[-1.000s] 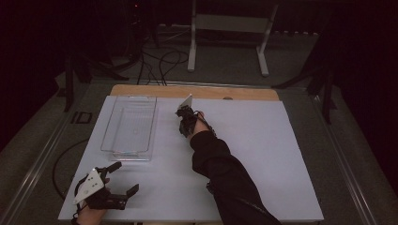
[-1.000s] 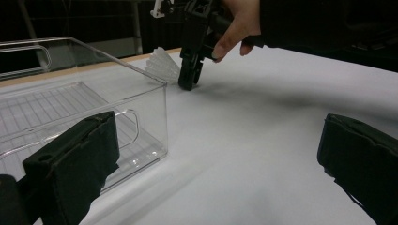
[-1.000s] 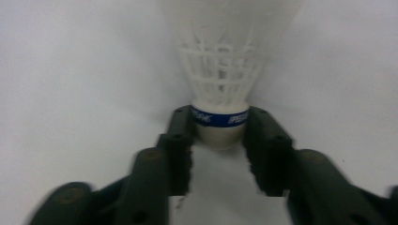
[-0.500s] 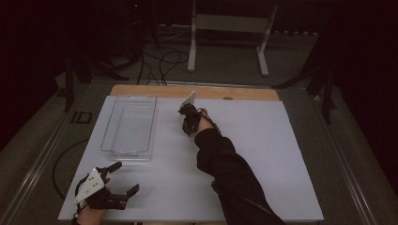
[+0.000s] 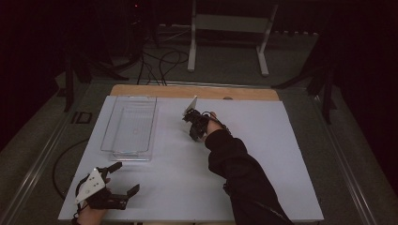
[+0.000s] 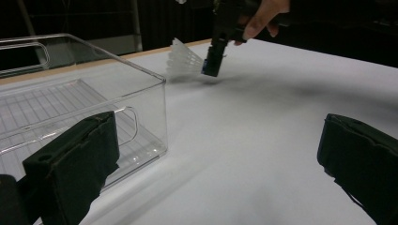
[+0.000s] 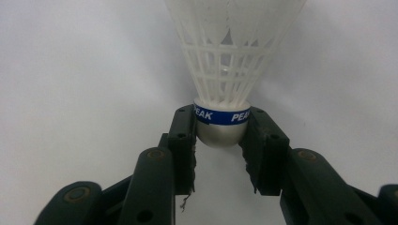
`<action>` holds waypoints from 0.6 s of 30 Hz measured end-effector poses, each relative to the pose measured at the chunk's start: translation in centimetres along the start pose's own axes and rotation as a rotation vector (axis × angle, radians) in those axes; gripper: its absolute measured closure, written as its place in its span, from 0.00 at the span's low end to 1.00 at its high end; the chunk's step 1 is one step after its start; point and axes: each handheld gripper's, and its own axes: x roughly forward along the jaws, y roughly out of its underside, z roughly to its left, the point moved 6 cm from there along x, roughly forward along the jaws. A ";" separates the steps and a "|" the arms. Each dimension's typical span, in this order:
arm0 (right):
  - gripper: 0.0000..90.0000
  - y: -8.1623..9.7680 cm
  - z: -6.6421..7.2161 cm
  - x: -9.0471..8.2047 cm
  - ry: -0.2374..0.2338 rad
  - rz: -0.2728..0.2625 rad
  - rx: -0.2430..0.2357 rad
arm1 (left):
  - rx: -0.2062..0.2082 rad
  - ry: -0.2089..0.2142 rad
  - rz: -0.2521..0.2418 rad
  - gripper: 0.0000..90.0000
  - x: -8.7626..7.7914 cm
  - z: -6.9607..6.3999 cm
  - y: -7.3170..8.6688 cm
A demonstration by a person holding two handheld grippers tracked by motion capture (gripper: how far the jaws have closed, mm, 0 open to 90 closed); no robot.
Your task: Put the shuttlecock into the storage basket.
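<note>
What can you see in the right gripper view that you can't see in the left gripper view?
The right gripper view alone lets you read the word PEAK on the blue band and see the right gripper squeezing the rounded base. The left gripper view alone has the clear plastic bin, the left gripper with its jaws wide apart, and the person's hand. Both have the white shuttlecock and the white table.

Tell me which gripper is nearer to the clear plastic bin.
Left. The left gripper sits open just off the clear bin's near end; the right gripper, holding a shuttlecock, is farther off to its side.
</note>
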 end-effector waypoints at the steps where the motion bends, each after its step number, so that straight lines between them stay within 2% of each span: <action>1: 0.74 0.2 0.1 -0.1 0.006 0.002 -0.007 | -0.001 -0.001 0.000 0.00 0.0 0.0 0.0; 3: 0.74 0.6 0.2 -0.2 0.001 0.018 -0.008 | -0.003 -0.002 0.000 0.00 0.0 0.0 0.0; 7: 0.74 1.6 0.3 -0.4 -0.025 0.034 -0.040 | 0.001 -0.003 0.003 0.00 0.1 0.0 0.0; 13: 0.74 3.1 0.6 -0.8 -0.051 0.044 -0.113 | -0.003 -0.006 0.002 0.00 0.0 0.1 0.0; 15: 0.74 3.8 0.6 -0.9 -0.057 0.053 -0.158 | -0.004 -0.006 0.002 0.00 0.1 0.1 0.0; 18: 0.74 4.7 0.6 -1.1 -0.074 0.060 -0.186 | -0.002 -0.006 0.004 0.00 0.1 0.0 0.0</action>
